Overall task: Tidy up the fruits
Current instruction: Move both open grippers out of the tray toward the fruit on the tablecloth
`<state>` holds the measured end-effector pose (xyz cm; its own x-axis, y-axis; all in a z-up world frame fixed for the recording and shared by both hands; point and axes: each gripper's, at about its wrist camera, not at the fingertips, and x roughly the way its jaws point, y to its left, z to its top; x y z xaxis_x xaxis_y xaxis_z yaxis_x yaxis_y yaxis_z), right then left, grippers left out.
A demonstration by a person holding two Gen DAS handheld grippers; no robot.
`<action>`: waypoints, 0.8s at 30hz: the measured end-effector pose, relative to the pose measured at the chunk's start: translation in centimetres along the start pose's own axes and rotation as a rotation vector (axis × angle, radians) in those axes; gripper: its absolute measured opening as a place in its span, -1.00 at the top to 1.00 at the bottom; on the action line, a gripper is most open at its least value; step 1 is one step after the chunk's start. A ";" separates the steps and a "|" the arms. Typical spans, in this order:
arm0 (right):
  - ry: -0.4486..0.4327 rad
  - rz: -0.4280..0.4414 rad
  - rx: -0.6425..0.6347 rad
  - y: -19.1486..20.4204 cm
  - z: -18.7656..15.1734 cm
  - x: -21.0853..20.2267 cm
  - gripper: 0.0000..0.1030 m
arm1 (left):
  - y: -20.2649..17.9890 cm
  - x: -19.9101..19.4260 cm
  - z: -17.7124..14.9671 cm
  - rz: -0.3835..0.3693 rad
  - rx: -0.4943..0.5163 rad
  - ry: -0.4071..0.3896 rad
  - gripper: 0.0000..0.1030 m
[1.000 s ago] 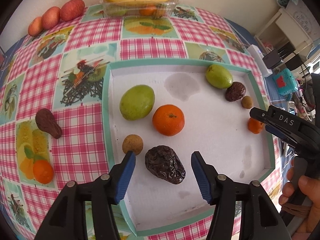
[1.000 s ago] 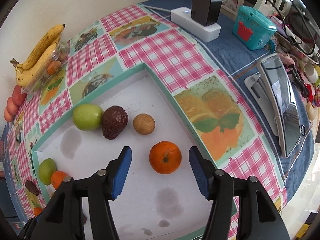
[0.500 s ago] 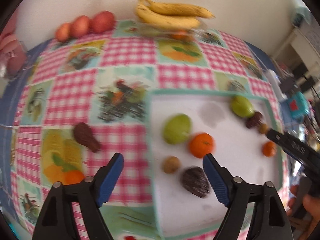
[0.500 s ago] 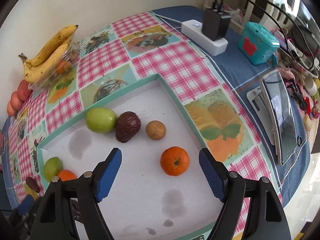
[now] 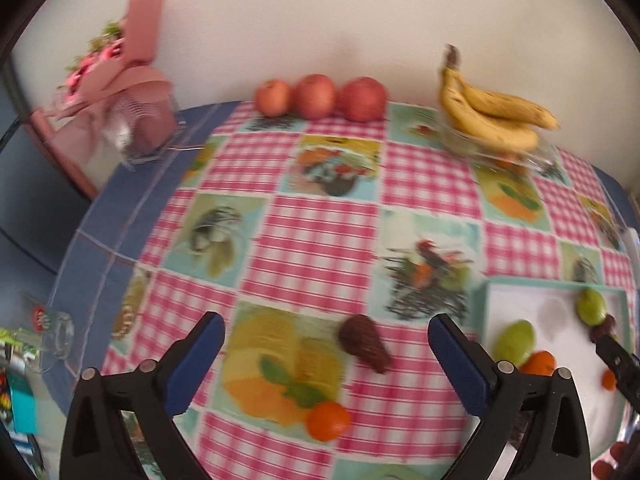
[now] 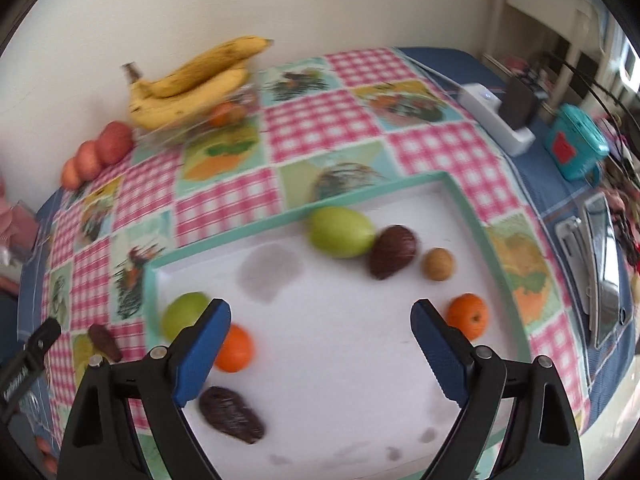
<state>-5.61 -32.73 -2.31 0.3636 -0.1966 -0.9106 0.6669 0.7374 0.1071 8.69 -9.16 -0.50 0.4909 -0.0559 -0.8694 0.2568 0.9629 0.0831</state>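
My left gripper (image 5: 326, 360) hangs open over the checked tablecloth, left of the white tray (image 5: 490, 300). A dark brown avocado (image 5: 364, 343) and a small orange (image 5: 328, 421) lie on the cloth between its fingers. My right gripper (image 6: 320, 354) is open above the tray (image 6: 304, 210), nothing held. In the tray lie a green fruit (image 6: 342, 232), a dark avocado (image 6: 392, 251), a small brown fruit (image 6: 439, 264), an orange (image 6: 468, 316), another green fruit (image 6: 182, 314), an orange (image 6: 236, 349) and a dark avocado (image 6: 232, 414).
Bananas (image 5: 492, 116) rest on a clear box at the back by the wall, with three red apples (image 5: 320, 96) to their left. A pink bouquet (image 5: 120, 76) stands at the far left. A power strip (image 6: 496, 120), teal box (image 6: 576, 148) and tablet (image 6: 604, 272) sit right.
My left gripper has swung left off the tray, leaving the dark avocado there, and now faces the avocado and orange on the cloth. My right gripper has drawn back and opened wider.
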 end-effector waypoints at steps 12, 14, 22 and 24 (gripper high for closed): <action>0.025 0.060 -0.136 6.3 -3.2 -0.5 -0.78 | 4.2 0.4 -1.7 -0.042 -0.095 0.047 -1.00; 0.032 0.067 -0.146 6.8 -3.7 -0.5 -0.78 | 4.6 1.0 -2.2 -0.049 -0.108 0.072 -0.98; 0.067 0.065 -0.155 7.6 -4.8 -0.1 -0.78 | 4.1 3.2 -4.4 -0.147 -0.103 0.199 -0.63; 0.071 0.061 -0.152 7.5 -4.8 0.0 -0.78 | 3.5 3.6 -4.7 -0.175 -0.096 0.223 -0.51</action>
<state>-3.69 -24.08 -3.43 0.3499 -0.1066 -0.9307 0.5370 0.8369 0.1060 7.41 -4.70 -5.60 0.2489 -0.1738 -0.9528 0.2363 0.9649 -0.1143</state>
